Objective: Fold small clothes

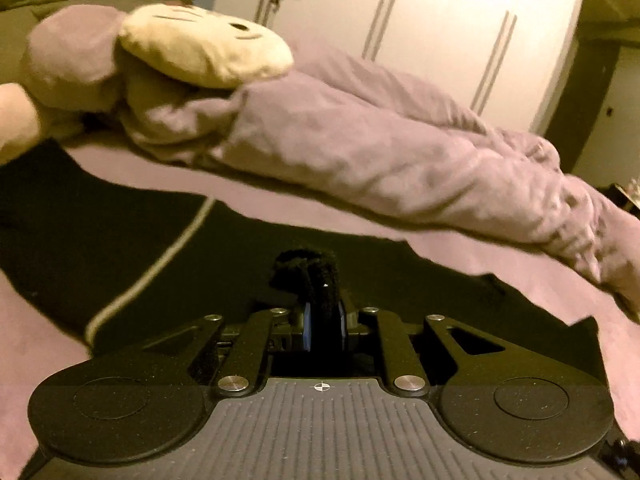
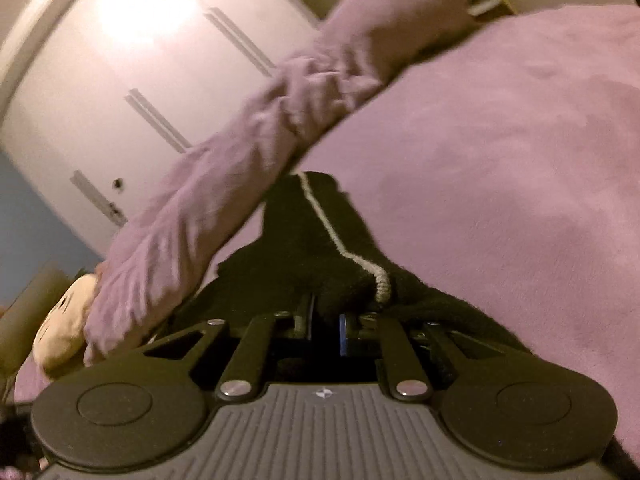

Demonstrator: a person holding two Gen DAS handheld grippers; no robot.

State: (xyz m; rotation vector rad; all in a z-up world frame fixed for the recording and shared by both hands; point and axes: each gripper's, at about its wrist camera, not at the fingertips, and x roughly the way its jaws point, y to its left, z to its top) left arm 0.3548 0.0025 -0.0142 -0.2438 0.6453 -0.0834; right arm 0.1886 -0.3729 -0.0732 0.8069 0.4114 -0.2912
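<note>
Left wrist view: left hand-held gripper (image 1: 323, 322) pinching a bunched fold of the black garment (image 1: 120, 232), lying on the pink bed (image 1: 40, 344) near the rumpled duvet (image 1: 360, 152). Right wrist view: right hand-held gripper (image 2: 325, 326) clamping the garment's striped edge (image 2: 340, 240), beside the duvet.

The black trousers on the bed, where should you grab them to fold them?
Grab the black trousers at the edge nearest you, coming in low from the front. They lie flat on the pink bed cover, so only a bunched edge gives something to pinch. Both the left gripper and the right gripper are shut on such edges; the right one grips beside the pale stripe.
</note>
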